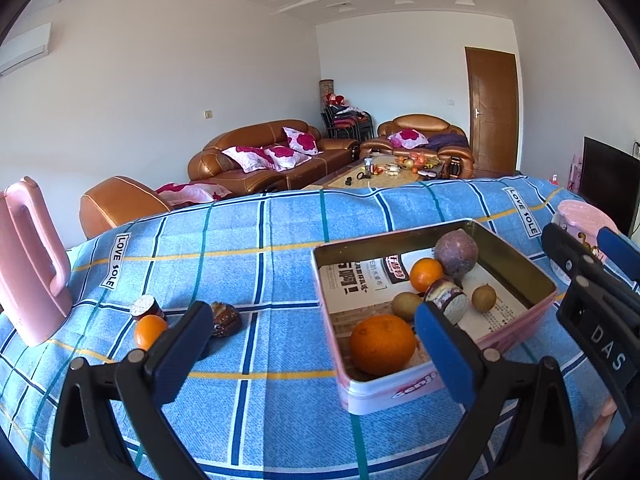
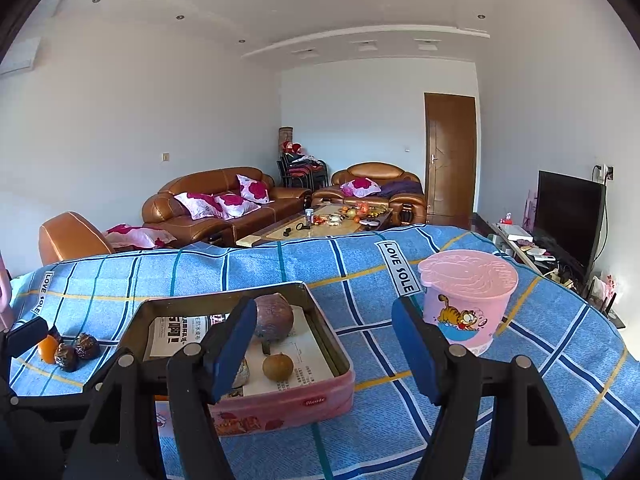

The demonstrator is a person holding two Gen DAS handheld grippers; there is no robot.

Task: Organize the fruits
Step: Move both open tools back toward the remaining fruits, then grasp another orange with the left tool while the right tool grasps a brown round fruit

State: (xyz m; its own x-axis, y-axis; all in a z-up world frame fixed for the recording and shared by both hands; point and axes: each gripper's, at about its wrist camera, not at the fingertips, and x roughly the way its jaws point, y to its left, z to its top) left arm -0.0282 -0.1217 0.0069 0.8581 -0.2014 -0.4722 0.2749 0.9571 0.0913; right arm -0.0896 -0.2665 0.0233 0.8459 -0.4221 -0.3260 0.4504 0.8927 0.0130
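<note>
Living room, desk (image 1: pixel 280 240) under blue plaid cloth: my pink tin (image 1: pixel 400 394) already holds two oranges, a purple fruit and several small ones, while one orange (image 1: pixel 149 330) and three dark fruits remain outside left; both my claws (image 1: pixel 316 344) (image 2: pixel 324 344) apart, empty.

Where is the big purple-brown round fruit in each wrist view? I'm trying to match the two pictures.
Left wrist: the purple-brown fruit lies at the tin's far right, behind a small orange.
Right wrist: the same fruit sits centre-left, at the tin's far end, beside the near blue finger.
Shared landmark: the pink tin.
</note>
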